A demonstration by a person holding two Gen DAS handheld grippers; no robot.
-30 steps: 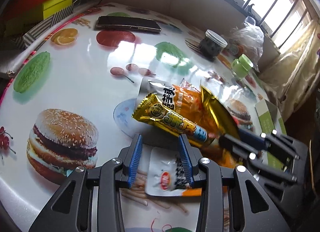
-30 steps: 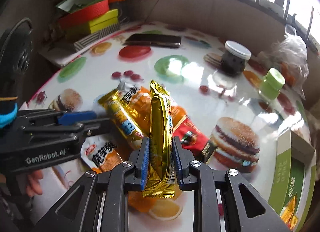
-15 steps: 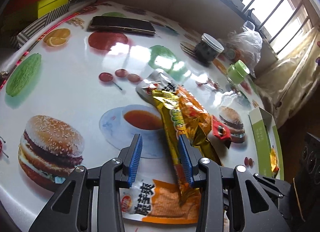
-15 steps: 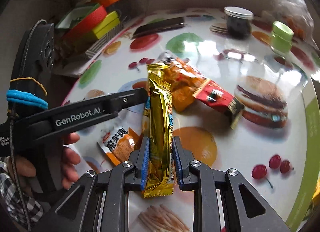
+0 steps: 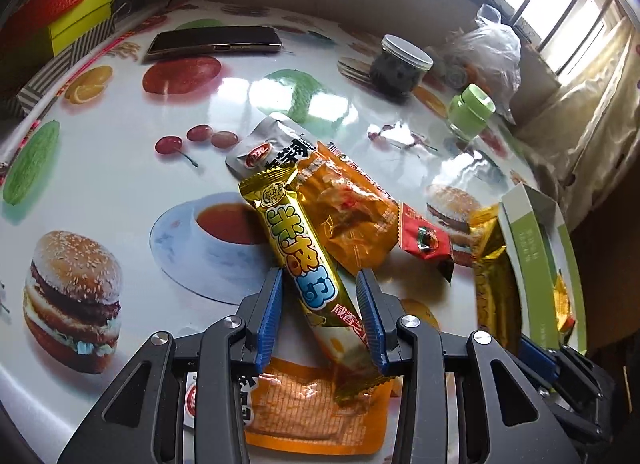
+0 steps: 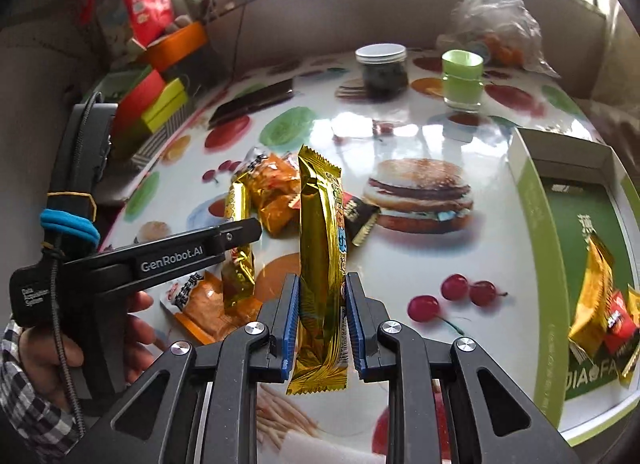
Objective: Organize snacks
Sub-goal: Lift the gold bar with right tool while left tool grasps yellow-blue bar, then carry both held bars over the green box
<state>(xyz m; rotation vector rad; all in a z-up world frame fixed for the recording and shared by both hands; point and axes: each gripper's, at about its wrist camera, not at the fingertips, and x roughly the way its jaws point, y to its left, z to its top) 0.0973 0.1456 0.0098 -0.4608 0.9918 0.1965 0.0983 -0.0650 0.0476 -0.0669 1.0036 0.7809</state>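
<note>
My right gripper (image 6: 323, 280) is shut on a gold snack bar (image 6: 320, 256), holding it upright above the table; the left wrist view shows that same bar (image 5: 490, 284) beside the green box (image 5: 532, 248). My left gripper (image 5: 319, 278) is open and straddles a second gold bar (image 5: 296, 232), which lies slanted between its fingers without being pinched. Past that bar lie an orange packet (image 5: 348, 220), a silver packet (image 5: 264, 148) and a small red packet (image 5: 424, 238). Another orange packet (image 5: 304, 412) lies under the left gripper.
The open green box (image 6: 536, 224) at the table's right edge holds a few snacks (image 6: 600, 304). At the far side stand a dark jar (image 5: 396, 68), a green-lidded jar (image 5: 470, 112), a phone (image 5: 216, 40) and a plastic bag (image 5: 488, 52). Stacked boxes (image 5: 76, 20) sit at the left.
My right gripper has carried its gold bar to the right, nearer the green box, and rolled. My left gripper has slid forward, so the other gold bar now lies between its fingers.
</note>
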